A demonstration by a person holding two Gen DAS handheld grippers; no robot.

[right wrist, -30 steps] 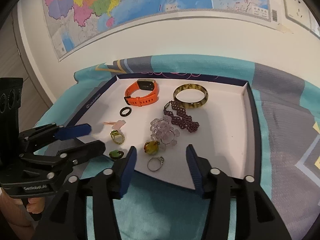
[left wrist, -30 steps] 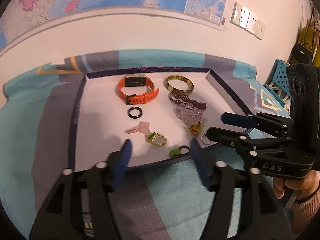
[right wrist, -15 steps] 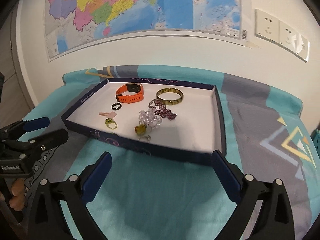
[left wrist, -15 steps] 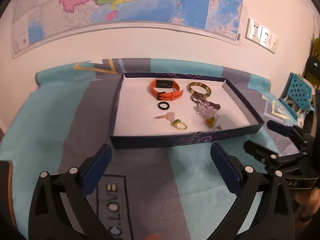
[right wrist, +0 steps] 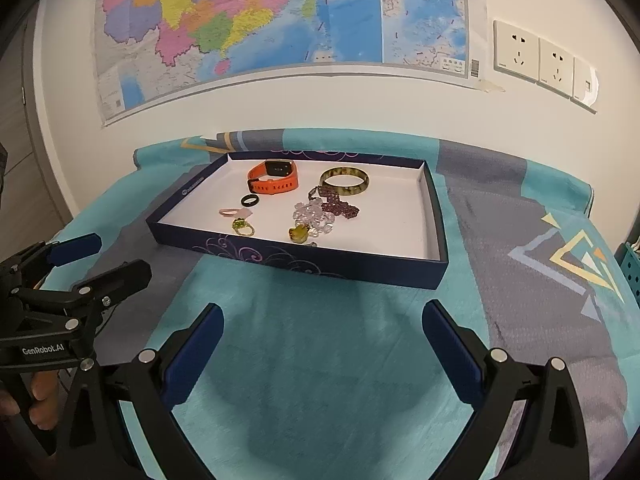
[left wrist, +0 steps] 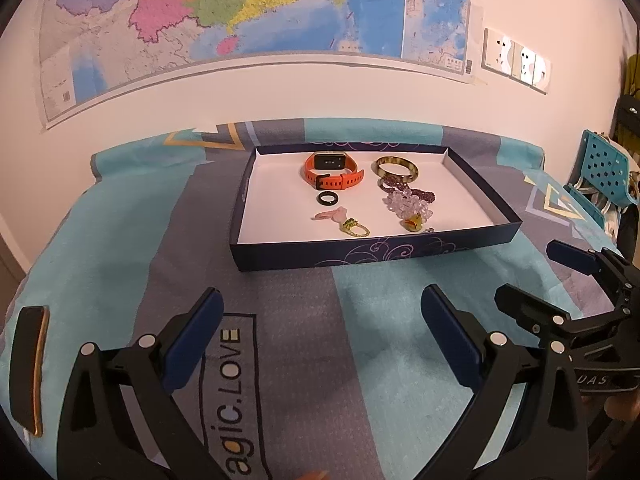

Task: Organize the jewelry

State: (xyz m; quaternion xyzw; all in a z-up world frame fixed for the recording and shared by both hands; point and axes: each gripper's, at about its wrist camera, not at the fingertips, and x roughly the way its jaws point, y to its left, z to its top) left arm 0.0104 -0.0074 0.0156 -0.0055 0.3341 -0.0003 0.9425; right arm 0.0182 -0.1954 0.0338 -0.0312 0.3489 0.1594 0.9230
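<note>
beyond both grippers' spread jaws, jewelry [left wrist: 352,200] fills tray [left wrist: 360,254].

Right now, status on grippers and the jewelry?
Left gripper and right gripper open, empty, jaws just opened. Jewelry in tray: orange watch, bangle. Nothing in the way.

A dark blue tray [right wrist: 434,216] with a white floor sits on a teal and grey cloth [right wrist: 320,344] below a wall map [right wrist: 280,12]. In it lie an orange watch [right wrist: 273,182], a mottled bangle [right wrist: 344,180], a black ring [right wrist: 249,200], a pink piece [right wrist: 236,212], a green ring [right wrist: 243,227], purple beads [right wrist: 338,205] touching clear beads [right wrist: 314,218], and a yellow charm [right wrist: 299,233]. The right gripper [right wrist: 322,334], its jaws just opened wide with nothing between them, hangs over the cloth short of the tray. The left gripper [right wrist: 98,256] is at left, also agape. Sockets [right wrist: 540,60] are on the wall.
</note>
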